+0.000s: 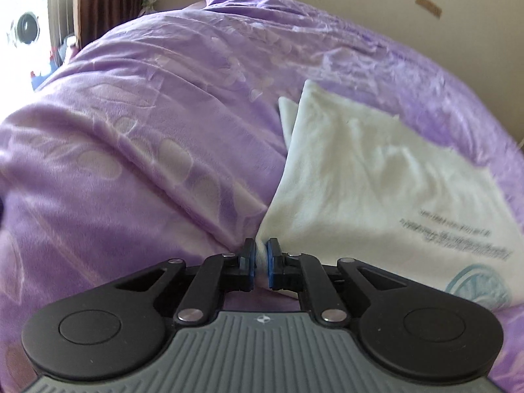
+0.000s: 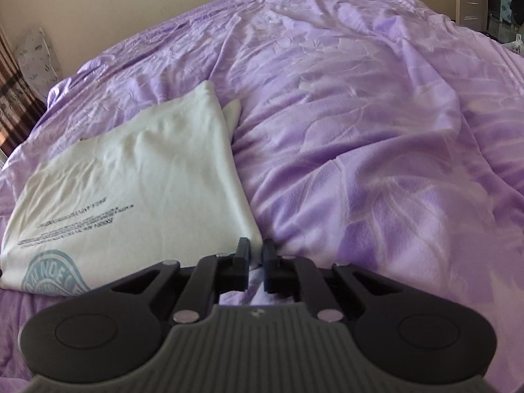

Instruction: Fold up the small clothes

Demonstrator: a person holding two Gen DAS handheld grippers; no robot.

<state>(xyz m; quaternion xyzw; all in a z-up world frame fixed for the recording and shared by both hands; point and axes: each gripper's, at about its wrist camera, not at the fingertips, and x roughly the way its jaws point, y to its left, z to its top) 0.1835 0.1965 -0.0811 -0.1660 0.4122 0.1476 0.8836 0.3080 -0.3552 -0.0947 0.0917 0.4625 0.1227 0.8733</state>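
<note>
A white t-shirt with black print and a teal round logo lies on the purple blanket. My left gripper is shut on the shirt's near left corner, with white cloth bunched between the blue pads. In the right wrist view the same shirt lies to the left. My right gripper is shut on the shirt's near right corner, with white cloth showing between the fingers. A folded-under flap of the shirt sticks out at the far edge.
The purple blanket is rumpled, with deep folds to the right of the shirt. A beige wall runs behind the bed. A patterned pillow and brown curtain stand at the far side.
</note>
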